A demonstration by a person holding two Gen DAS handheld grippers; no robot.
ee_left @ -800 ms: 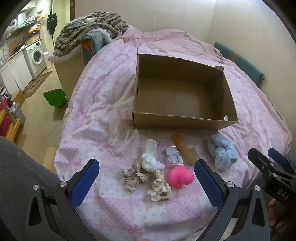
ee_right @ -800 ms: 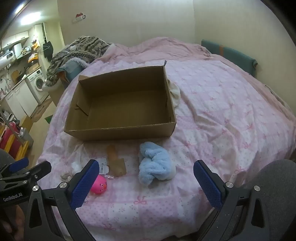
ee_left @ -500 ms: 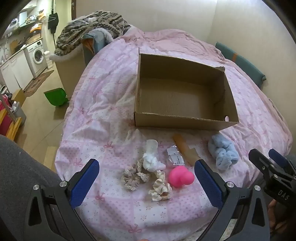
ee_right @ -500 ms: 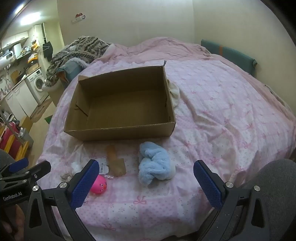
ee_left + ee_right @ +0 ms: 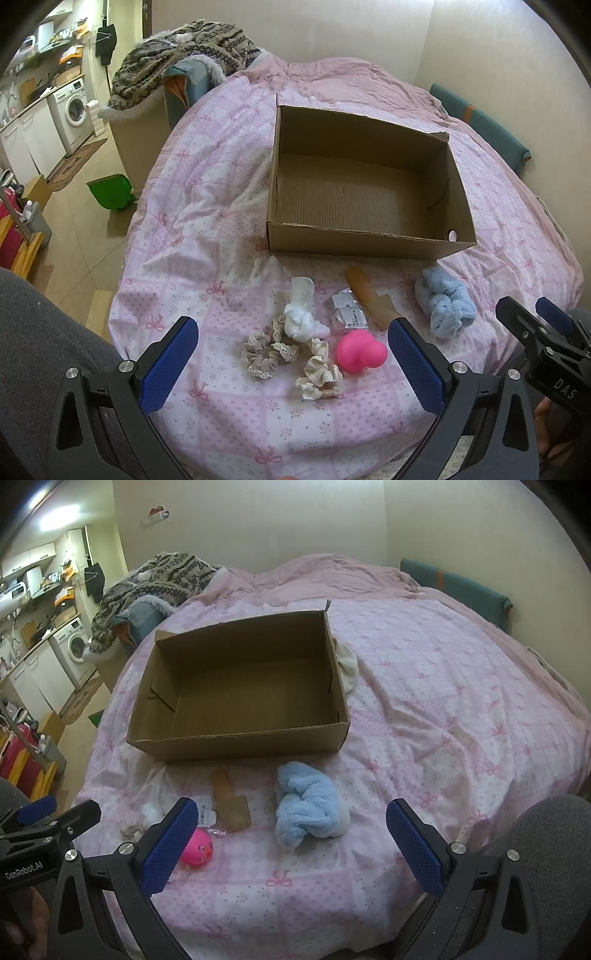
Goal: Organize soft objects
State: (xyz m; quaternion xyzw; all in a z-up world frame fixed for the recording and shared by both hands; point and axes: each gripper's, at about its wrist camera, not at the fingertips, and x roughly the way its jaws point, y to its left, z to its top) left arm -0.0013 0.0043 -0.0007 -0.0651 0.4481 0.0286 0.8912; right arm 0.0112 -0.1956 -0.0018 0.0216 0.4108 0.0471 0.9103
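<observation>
Both grippers hang over the bed's (image 5: 207,206) near edge, jaws spread wide: left gripper (image 5: 291,363) above the lace scrunchies (image 5: 264,354) and pink toy (image 5: 360,354), right gripper (image 5: 290,845) facing the blue plush (image 5: 310,805). The cardboard box (image 5: 240,746) sits beyond.

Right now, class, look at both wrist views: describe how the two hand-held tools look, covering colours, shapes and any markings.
Each tool is a black frame with triangular cut-outs and silver screw heads, carrying two blue, textured finger pads. The left tool reads "GenRobot.AI" on its side in the right wrist view; the right tool shows "DAS" in the left wrist view. No cables show.
</observation>
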